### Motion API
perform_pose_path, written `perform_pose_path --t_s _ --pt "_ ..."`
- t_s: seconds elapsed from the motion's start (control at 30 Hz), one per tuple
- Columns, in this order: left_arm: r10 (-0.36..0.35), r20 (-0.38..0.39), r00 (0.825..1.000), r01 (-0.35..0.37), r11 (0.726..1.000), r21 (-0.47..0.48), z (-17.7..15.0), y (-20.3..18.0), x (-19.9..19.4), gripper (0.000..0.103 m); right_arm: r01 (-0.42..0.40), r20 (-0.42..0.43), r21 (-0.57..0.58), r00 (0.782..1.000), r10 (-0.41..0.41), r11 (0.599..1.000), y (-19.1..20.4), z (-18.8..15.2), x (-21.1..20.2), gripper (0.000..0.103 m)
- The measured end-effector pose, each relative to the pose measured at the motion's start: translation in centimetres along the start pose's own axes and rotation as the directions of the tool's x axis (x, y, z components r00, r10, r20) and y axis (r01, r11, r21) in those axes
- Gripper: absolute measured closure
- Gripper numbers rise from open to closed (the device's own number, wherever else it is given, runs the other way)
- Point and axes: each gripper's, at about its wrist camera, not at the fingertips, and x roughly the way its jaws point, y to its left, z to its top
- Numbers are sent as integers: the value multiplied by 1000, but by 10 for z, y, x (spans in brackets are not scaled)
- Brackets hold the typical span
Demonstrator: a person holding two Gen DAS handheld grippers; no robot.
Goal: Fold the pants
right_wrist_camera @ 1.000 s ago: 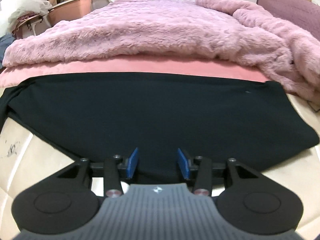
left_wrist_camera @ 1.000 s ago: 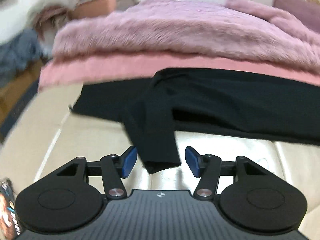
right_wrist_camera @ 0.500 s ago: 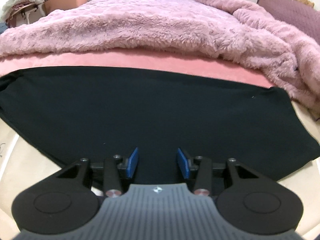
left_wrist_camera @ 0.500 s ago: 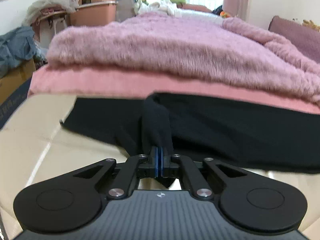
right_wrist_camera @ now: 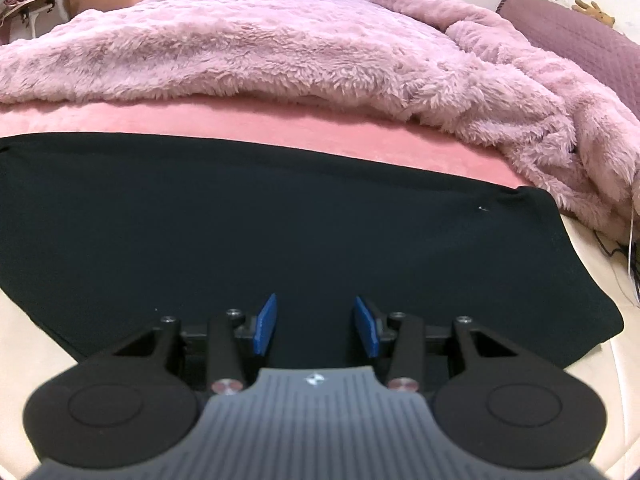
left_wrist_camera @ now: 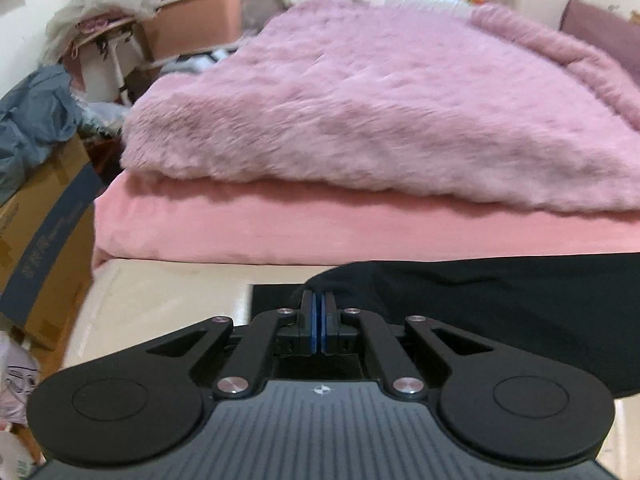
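A cream surface [right_wrist_camera: 580, 248] is covered in front by black pants [right_wrist_camera: 280, 232] spread flat, while a pink sheet [left_wrist_camera: 320, 224] is laid behind them, touching, and a fluffy pink blanket [right_wrist_camera: 280, 48] is heaped on that.

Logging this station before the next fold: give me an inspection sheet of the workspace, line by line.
Surface: cream surface at the foot of a bed, bare at the edges.
Job's things: black pants spread flat, far edge against the pink sheet.
Clutter: nothing seen on the surface.
Grippers: left gripper shut on a raised bit of the pants; right gripper open, low over the pants.
Cables: thin cords at the right edge, off the pants.
Surroundings: fluffy pink blanket, cardboard box, piled clothes.
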Motion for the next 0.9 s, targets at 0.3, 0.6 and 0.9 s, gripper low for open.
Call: perform_pose_path --t_s 0.3,0.6,0.9 --pt "88 -69 994 -94 990 -103 -1 45 54 87 9 10 -7 1000 -8 1000 -4 -2 2 59" --pt "-64 -6 998 55 906 -419 -51 64 12 68 -8 38 -38 999 10 999 1 -9 -28 59" --pt "-138 52 989 132 676 -725 -100 85 35 67 -35 27 -52 999 37 998 12 -35 -61 58"
